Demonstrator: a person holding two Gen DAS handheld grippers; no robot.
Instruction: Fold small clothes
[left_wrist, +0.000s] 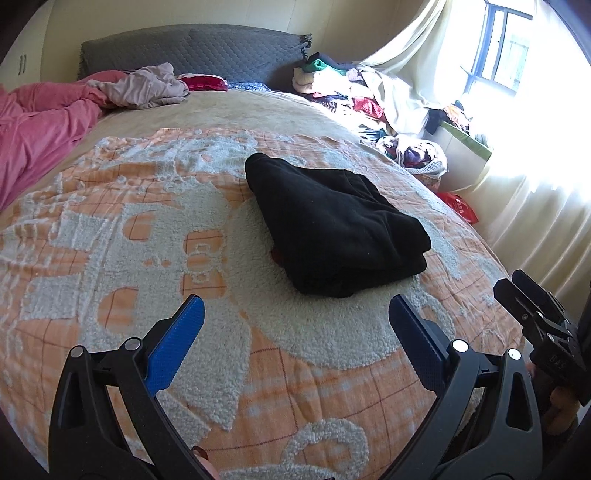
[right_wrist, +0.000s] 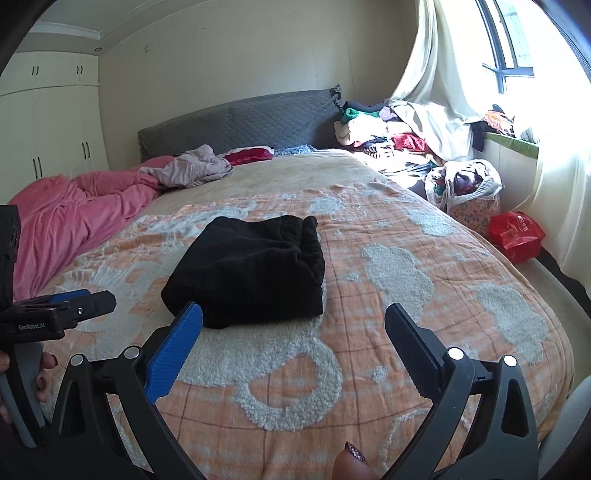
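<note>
Lying folded on the bed, the black cloth sat alone. Both the left gripper and right gripper were wide open and held nothing, maybe just short of it.

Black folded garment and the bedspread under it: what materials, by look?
Black garment: looks like fleece or soft knit, matte and fuzzy, with thick rounded fold edges. Bedspread: flat woven orange check cloth with raised white tufted loops, likely cotton or chenille; fibre uncertain.
</note>
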